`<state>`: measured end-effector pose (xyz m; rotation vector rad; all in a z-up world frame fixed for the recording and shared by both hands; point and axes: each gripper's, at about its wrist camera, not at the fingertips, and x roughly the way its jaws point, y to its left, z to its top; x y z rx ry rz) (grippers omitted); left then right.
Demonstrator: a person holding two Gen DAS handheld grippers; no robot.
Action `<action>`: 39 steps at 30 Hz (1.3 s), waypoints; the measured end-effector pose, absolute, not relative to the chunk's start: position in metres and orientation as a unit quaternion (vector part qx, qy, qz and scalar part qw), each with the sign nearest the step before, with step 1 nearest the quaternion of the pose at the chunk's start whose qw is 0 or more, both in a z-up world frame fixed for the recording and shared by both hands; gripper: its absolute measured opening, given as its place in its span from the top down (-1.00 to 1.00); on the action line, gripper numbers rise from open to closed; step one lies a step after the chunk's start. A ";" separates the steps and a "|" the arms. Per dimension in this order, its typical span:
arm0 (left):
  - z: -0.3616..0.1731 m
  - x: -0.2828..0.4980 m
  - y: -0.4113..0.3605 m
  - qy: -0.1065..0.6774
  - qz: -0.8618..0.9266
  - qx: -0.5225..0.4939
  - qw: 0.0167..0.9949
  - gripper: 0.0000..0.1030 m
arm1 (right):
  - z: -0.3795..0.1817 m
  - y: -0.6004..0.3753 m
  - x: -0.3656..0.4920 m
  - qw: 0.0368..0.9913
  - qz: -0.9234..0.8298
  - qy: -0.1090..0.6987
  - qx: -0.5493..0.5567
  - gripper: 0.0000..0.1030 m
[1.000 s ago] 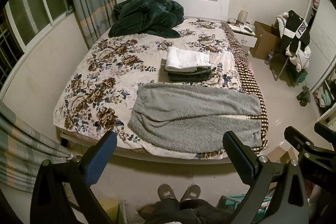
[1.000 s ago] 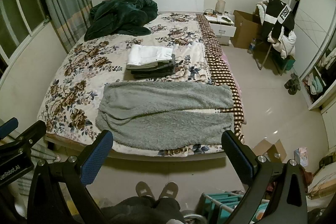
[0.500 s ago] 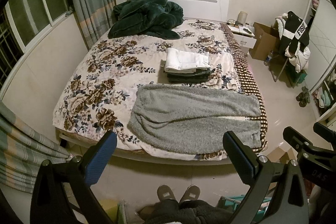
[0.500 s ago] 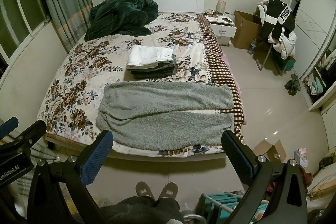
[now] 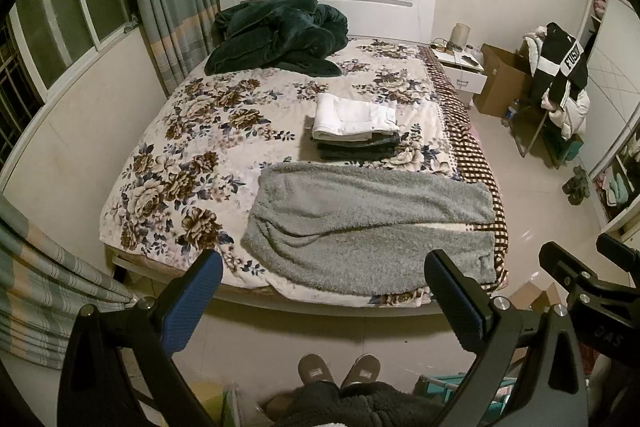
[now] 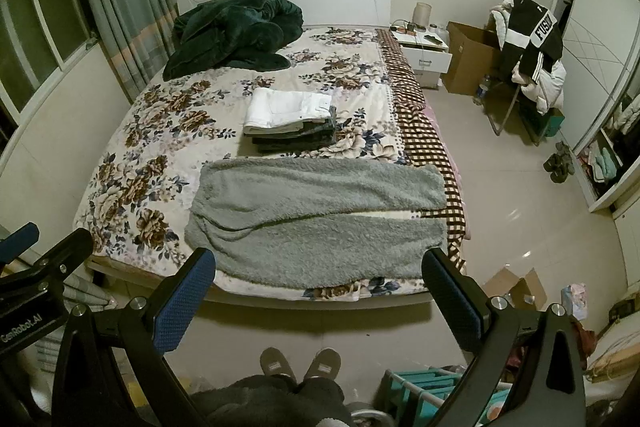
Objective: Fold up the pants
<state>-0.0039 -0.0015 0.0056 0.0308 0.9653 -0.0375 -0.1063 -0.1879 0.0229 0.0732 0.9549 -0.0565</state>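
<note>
Grey fleece pants (image 5: 368, 223) lie flat across the foot of the bed, waist to the left, legs to the right; they also show in the right wrist view (image 6: 320, 219). My left gripper (image 5: 324, 303) is open and empty, held above the floor short of the bed's foot edge. My right gripper (image 6: 320, 301) is also open and empty, beside it at the same distance. Each gripper shows at the edge of the other's view.
A stack of folded clothes with a white item on top (image 5: 354, 125) sits mid-bed behind the pants. A dark green blanket (image 5: 276, 39) is heaped at the headboard. The floral bedspread (image 5: 180, 155) covers the bed. A nightstand (image 6: 424, 51), cardboard box (image 6: 468, 55) and clothes-laden chair (image 6: 528, 59) stand right.
Both views have shifted very slightly; the grippers stay open and the pants have not moved.
</note>
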 end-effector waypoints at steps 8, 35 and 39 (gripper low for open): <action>0.006 -0.004 -0.001 0.463 -0.019 0.014 0.886 -1.00 | 0.023 -0.189 -0.106 0.887 -0.027 0.459 0.035 -1.00; 0.013 0.003 -0.008 0.461 -0.015 0.010 0.887 -1.00 | 0.060 -0.176 -0.076 0.885 -0.014 0.463 0.037 -1.00; 0.030 0.034 -0.029 0.456 0.001 0.012 0.890 -1.00 | 0.061 -0.177 -0.063 0.885 -0.012 0.465 0.038 -1.00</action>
